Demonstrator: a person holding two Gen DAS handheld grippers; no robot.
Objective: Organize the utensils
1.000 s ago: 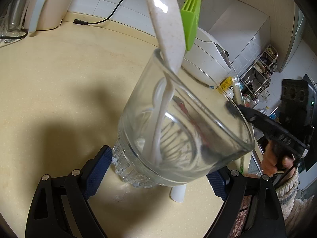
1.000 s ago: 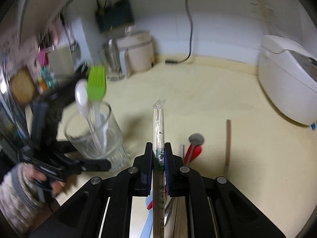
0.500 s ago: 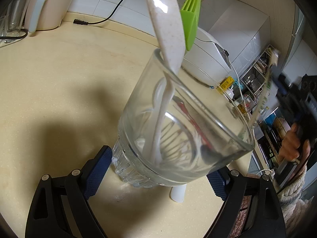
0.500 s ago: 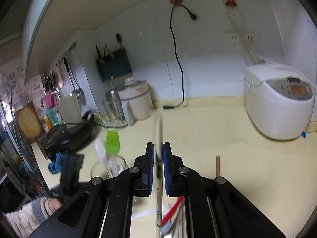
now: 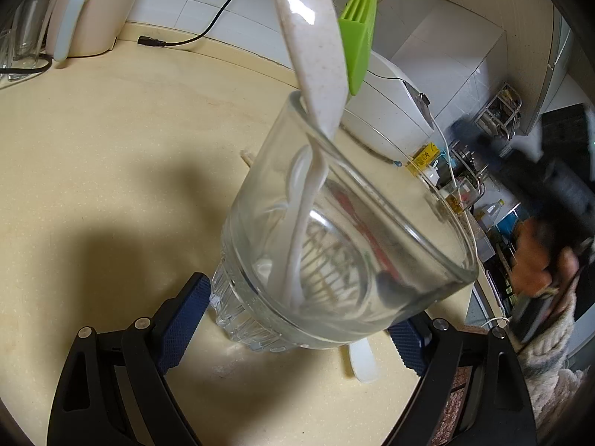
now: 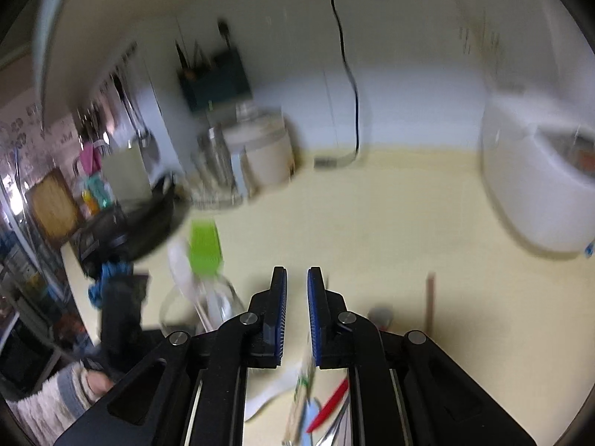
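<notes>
At the left, the left gripper (image 5: 297, 306) has its jaws set on either side of the ribbed base of a clear glass (image 5: 334, 260). The near pad lies against the glass and the far one is half hidden behind it, so it looks like a steadying pinch. The glass stands on the pale yellow tabletop (image 5: 111, 148) and is the collecting pot. Two things are in it, both handle down and leaning on the far rim: a speckled white spoon (image 5: 312, 48) and, just behind it, a green brush (image 5: 359, 33). A short white handle (image 5: 362, 360) lies on the tabletop just beside the base.

In the middle, the right gripper (image 6: 296, 278) is up off the tabletop, with the glass off to its left. Its jaws stand a narrow slit apart and are opening. Bare tabletop shows through the gap, so nothing sits between the pads. A long stick in a clear wrapper (image 6: 299, 390) shows blurred low behind them, among a red-handled piece (image 6: 327, 409) and other loose utensils. I cannot tell whether the stick touches the jaws.

The step seems to be bringing the next utensil to the glass. The next move calls for a sure pinch on that stick, then swinging left over the rim and lowering it into the space beside the spoon.

Further right lie a thin brown stick (image 6: 430, 304) and, well apart, a white rice cooker (image 6: 539, 193).
</notes>
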